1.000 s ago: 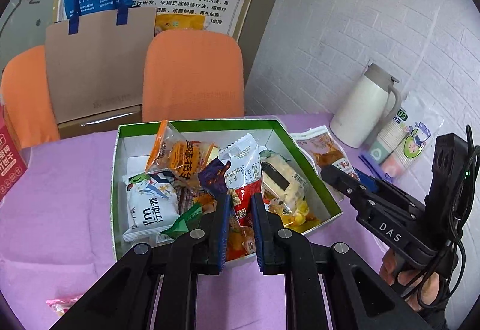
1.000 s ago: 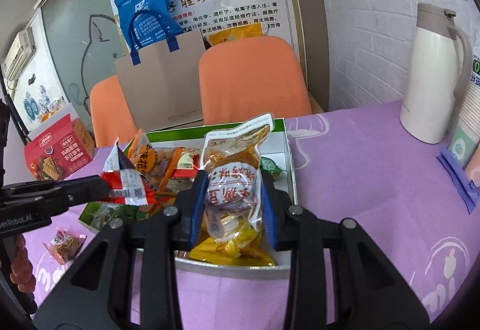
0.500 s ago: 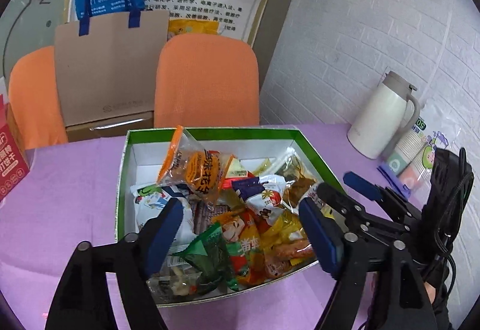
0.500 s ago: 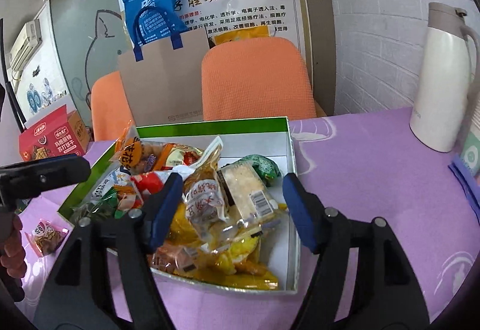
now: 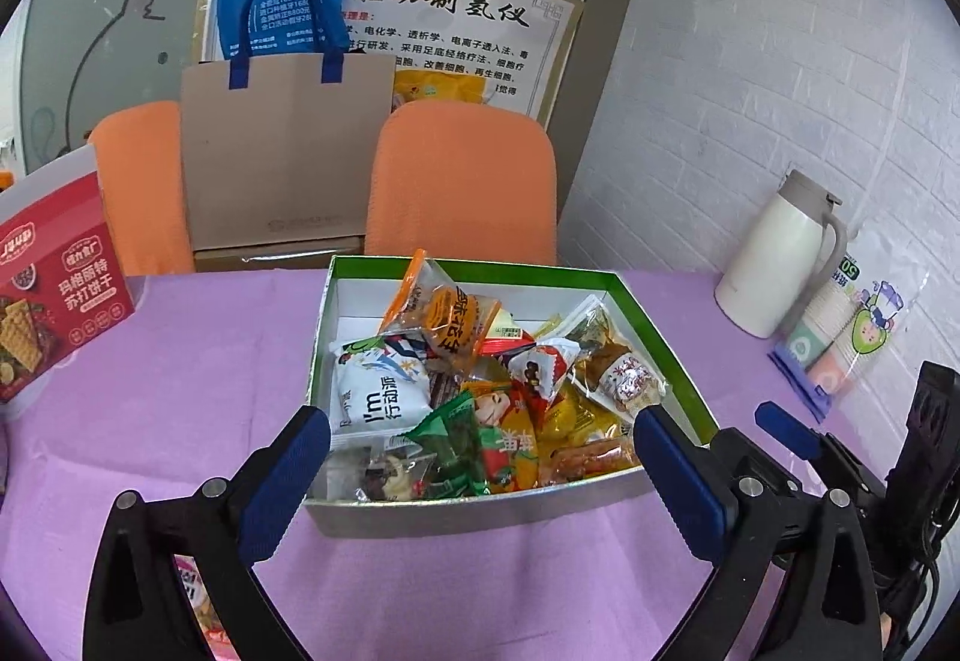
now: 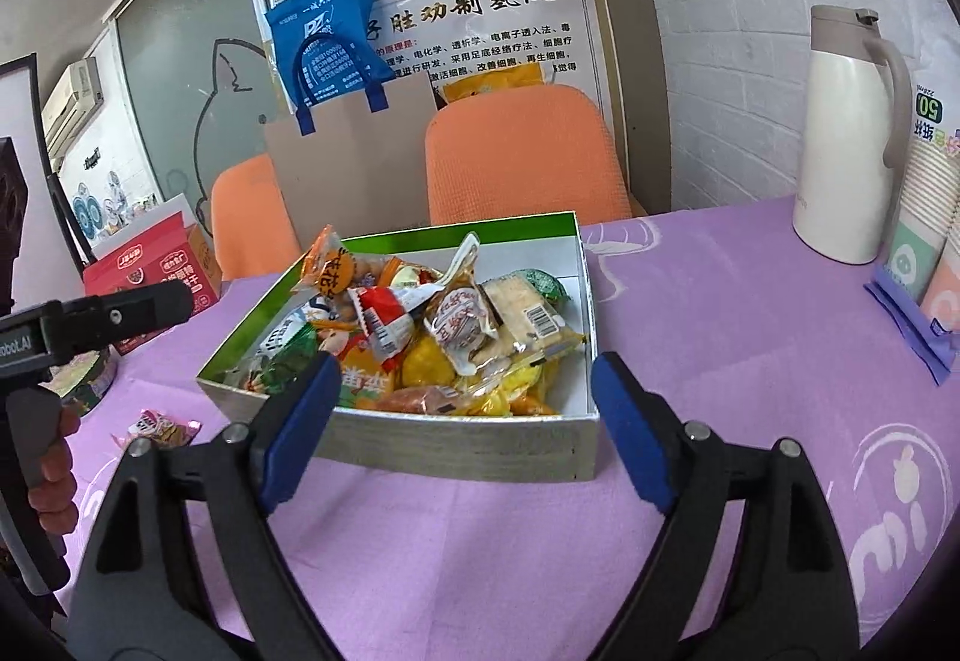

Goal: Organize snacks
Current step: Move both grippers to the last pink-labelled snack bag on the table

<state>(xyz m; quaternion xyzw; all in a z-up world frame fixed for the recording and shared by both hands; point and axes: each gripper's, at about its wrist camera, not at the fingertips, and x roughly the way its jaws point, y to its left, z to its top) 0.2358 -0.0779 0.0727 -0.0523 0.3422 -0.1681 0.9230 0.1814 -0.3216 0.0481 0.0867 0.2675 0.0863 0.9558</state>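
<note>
Since releasing — both grippers (image 5: 480, 457) (image 6: 465, 412) empty.

The tablecloth (image 6: 690, 337) is lilac with faint white cartoon prints. The snack box (image 6: 456, 448) has silver outer walls, a green inner rim and a white floor. In it lie an orange peanut packet (image 5: 441, 310), a white packet with black lettering (image 5: 378, 397), a green wrapper (image 5: 453, 436) and a red-and-white packet (image 6: 384, 316). The gripper pads (image 5: 288, 484) are blue on black arms. The thermos jug (image 6: 846, 144) is cream with a beige lid; both chair backs (image 5: 462, 181) are orange.
</note>
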